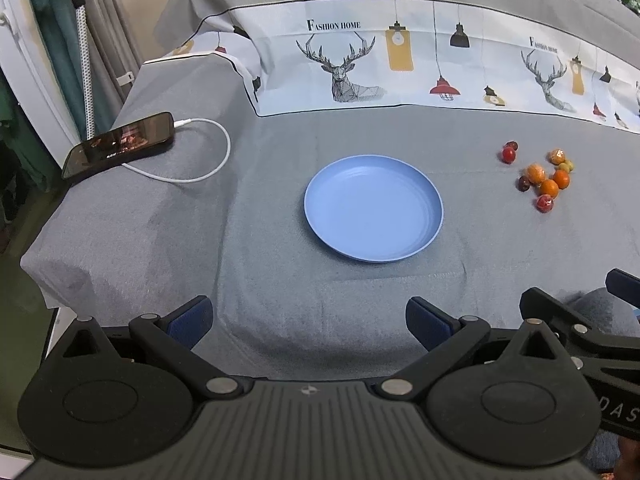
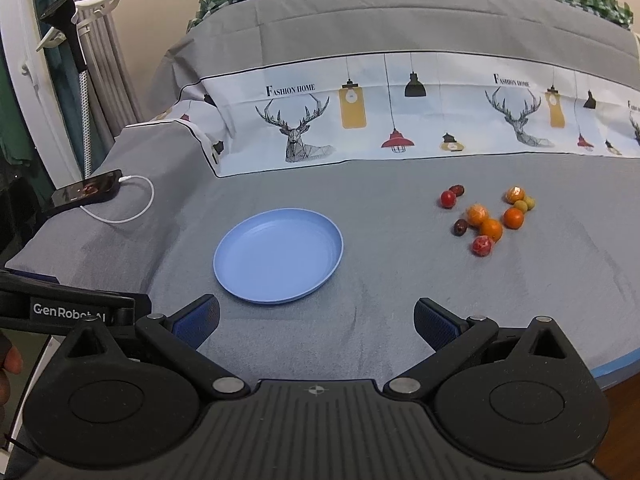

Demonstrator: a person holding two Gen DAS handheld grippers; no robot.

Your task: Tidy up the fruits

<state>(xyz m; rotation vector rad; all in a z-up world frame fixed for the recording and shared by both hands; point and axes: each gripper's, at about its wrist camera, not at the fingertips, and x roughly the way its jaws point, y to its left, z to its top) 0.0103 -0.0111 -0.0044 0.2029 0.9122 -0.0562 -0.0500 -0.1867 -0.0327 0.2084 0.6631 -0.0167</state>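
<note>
Fruits (image 2: 486, 216): small loose cluster on the grey-covered bench (image 2: 380, 320), toward its right side, well apart from the empty blue plate (image 2: 280, 256) at centre. Light, round, apt to roll; some look film-wrapped, likely slippery. Pinch each across its widest part, gently. Left tool (image 1: 308, 320) and right tool (image 2: 316, 320): both released, nothing between the jaws.

A dark phone (image 1: 120, 145) lies on the grey cloth (image 1: 280, 300); a white cable (image 1: 208, 152) plugs into it.

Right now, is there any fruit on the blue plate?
No, the blue plate is bare, and the fruits all sit on the grey cloth to its right.
</note>
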